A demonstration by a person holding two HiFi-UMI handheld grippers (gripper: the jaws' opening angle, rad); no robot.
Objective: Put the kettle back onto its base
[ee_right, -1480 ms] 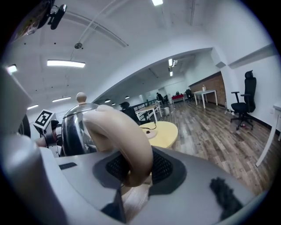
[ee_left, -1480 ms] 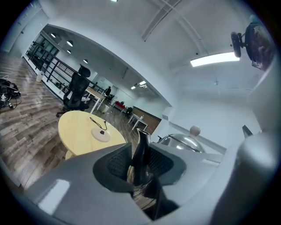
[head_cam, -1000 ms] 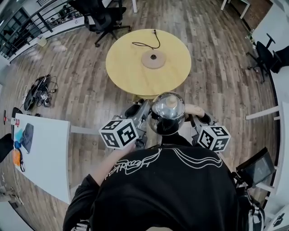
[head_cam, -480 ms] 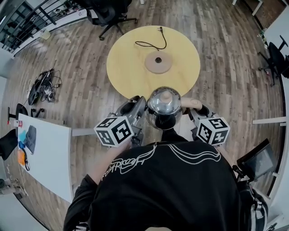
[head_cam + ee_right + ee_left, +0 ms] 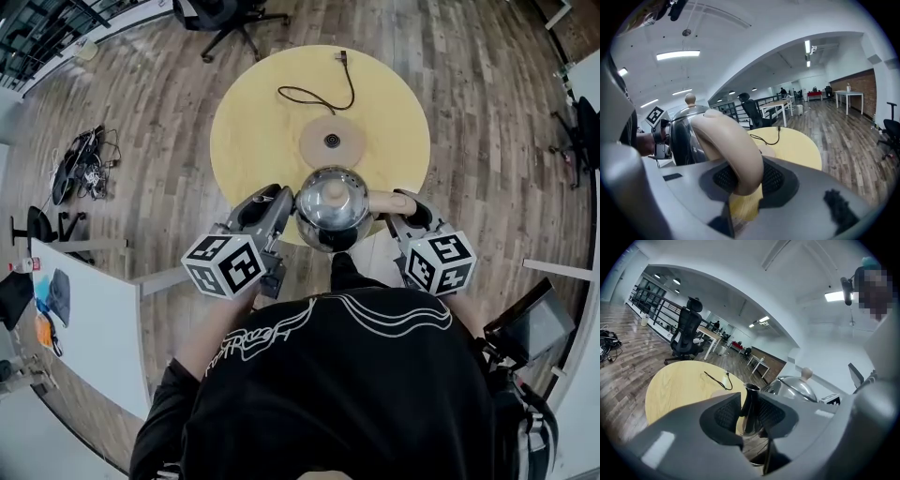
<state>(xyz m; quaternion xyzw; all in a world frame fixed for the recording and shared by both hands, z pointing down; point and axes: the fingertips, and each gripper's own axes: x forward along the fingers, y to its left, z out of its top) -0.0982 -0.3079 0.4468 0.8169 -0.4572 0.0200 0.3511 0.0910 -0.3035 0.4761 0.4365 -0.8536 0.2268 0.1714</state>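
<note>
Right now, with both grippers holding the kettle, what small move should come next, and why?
Probably carry the kettle forward over the table: the left gripper clamps its spout, the right gripper its handle, and the bare base lies ahead, near the table's middle.

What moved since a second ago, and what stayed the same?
The kettle moved forward, carried by both grippers: it was over the floor short of the round table, and now hangs over the table's near edge, closer to the base. Nothing was grabbed or let go. The left gripper still pinches the spout, the right gripper the handle. Base and cord lie unchanged.
</note>
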